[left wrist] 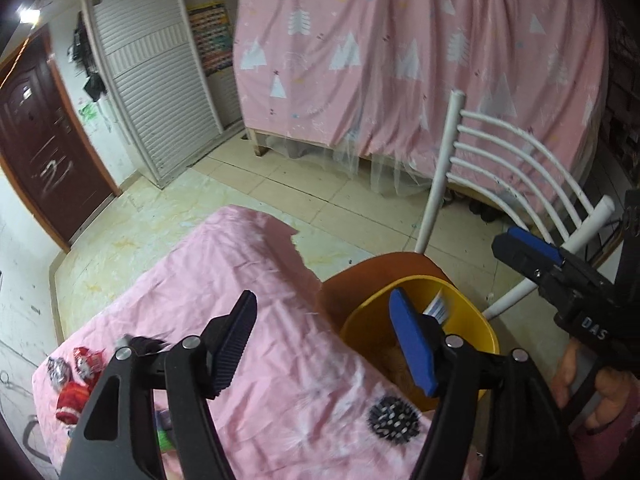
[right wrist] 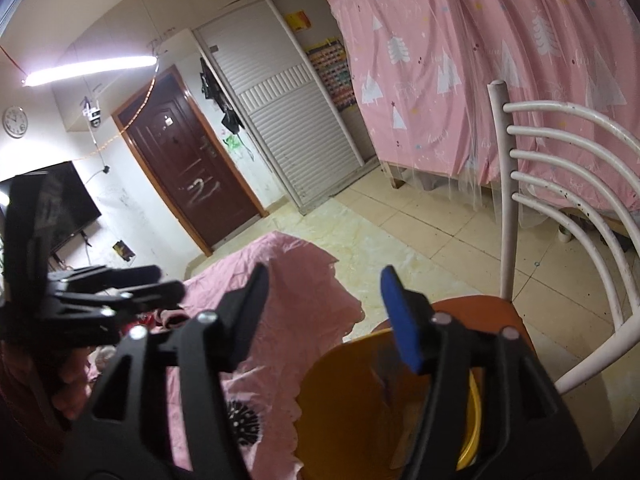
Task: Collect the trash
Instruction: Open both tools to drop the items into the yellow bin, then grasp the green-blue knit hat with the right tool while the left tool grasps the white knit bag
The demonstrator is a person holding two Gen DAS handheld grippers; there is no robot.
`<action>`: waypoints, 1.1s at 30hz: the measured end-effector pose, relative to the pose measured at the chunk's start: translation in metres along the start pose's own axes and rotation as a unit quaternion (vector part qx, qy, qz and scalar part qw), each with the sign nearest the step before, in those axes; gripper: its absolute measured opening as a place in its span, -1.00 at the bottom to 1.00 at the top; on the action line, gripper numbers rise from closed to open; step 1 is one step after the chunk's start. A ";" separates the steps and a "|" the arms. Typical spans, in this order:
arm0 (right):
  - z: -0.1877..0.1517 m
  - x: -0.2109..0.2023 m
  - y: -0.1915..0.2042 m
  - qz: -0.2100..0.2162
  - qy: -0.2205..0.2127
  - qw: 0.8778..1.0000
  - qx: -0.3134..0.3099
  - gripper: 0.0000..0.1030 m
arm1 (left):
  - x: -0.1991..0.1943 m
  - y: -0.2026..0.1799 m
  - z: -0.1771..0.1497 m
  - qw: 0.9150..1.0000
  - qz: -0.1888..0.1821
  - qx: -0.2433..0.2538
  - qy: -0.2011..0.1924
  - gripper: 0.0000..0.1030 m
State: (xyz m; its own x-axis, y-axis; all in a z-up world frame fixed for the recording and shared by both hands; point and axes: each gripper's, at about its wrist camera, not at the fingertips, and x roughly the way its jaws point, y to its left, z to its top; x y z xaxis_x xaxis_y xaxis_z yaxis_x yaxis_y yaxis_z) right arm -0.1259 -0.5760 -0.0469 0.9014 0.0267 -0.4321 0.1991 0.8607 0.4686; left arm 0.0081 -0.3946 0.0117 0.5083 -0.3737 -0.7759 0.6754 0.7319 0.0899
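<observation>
A yellow bin [left wrist: 362, 322] stands on the orange seat [left wrist: 384, 268] of a chair, with a white and blue wrapper [left wrist: 438, 304] inside it. My left gripper [left wrist: 324, 296] hovers open over the pink-clothed table [left wrist: 240, 264] beside the bin, nothing between its fingers. Red wrappers [left wrist: 86, 364] and a silver one [left wrist: 58, 372] lie at the table's near left. My right gripper [right wrist: 325, 272] is open and empty above the bin [right wrist: 340, 392], where a blurred bluish piece [right wrist: 384, 376] shows. The right gripper [left wrist: 516, 246] also shows at the right of the left wrist view.
A black spiky ball [left wrist: 394, 420] lies on the cloth near the bin. The chair's white metal back [left wrist: 500, 152] rises behind the bin. A pink curtain [left wrist: 400, 60], a slatted wardrobe [left wrist: 152, 80] and a dark door [left wrist: 44, 140] ring the tiled floor.
</observation>
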 end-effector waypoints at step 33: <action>-0.049 0.098 0.205 0.128 0.150 0.965 -0.170 0.34 | -0.100 0.230 -0.123 0.970 0.130 -0.196 -0.057 0.48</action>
State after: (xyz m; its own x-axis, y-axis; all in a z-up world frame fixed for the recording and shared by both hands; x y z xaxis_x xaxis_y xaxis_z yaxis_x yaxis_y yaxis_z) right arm -0.0161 -0.3720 -0.0313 0.7419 0.3623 -0.5642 -0.1986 0.9224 0.3312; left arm 0.0467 -0.1193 0.0332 0.7052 -0.1912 -0.6828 0.2730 0.9619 0.0127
